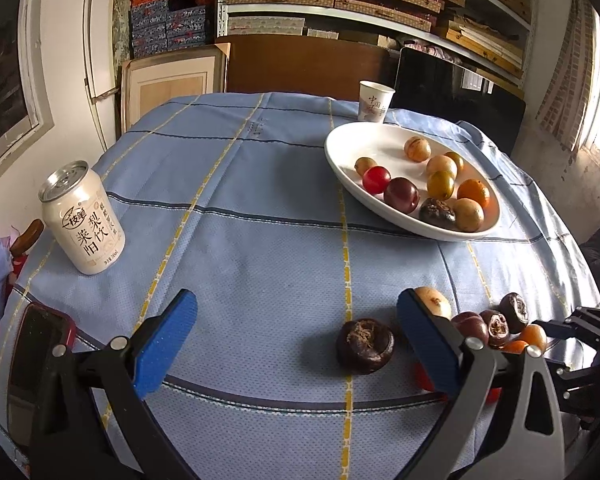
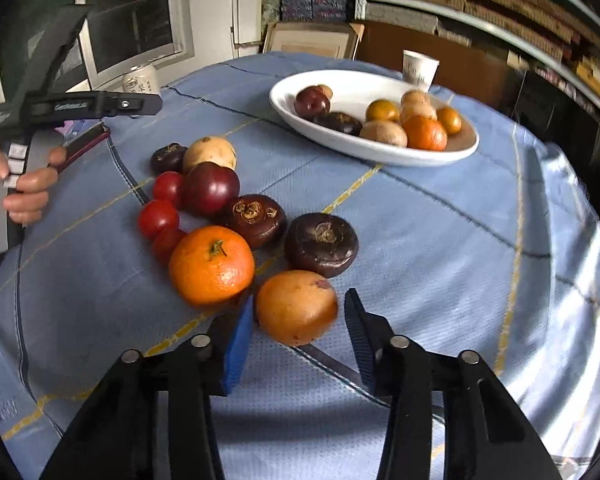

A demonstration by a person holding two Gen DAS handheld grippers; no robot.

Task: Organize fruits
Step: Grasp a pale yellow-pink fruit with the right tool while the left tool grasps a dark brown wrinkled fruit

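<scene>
Right gripper [image 2: 298,338]: jaws around the tan-orange fruit [image 2: 296,307], the blue pad at its left side, a sliver of gap on the right, so not yet clamped.
Tan-orange fruit: on the tablecloth [image 2: 440,240], nearest of the loose pile, likely chosen as easiest to reach.
Loose pile: tangerine [image 2: 211,266], dark water chestnuts [image 2: 321,244], plum [image 2: 211,188] and cherry tomatoes [image 2: 158,218], bunched together (still to be sorted).
White plate [image 2: 300,124]: far side, already holding several fruits; seemingly the destination.
Left gripper [image 1: 296,344]: open wide, empty, hovering near a lone water chestnut [image 1: 365,346].
</scene>
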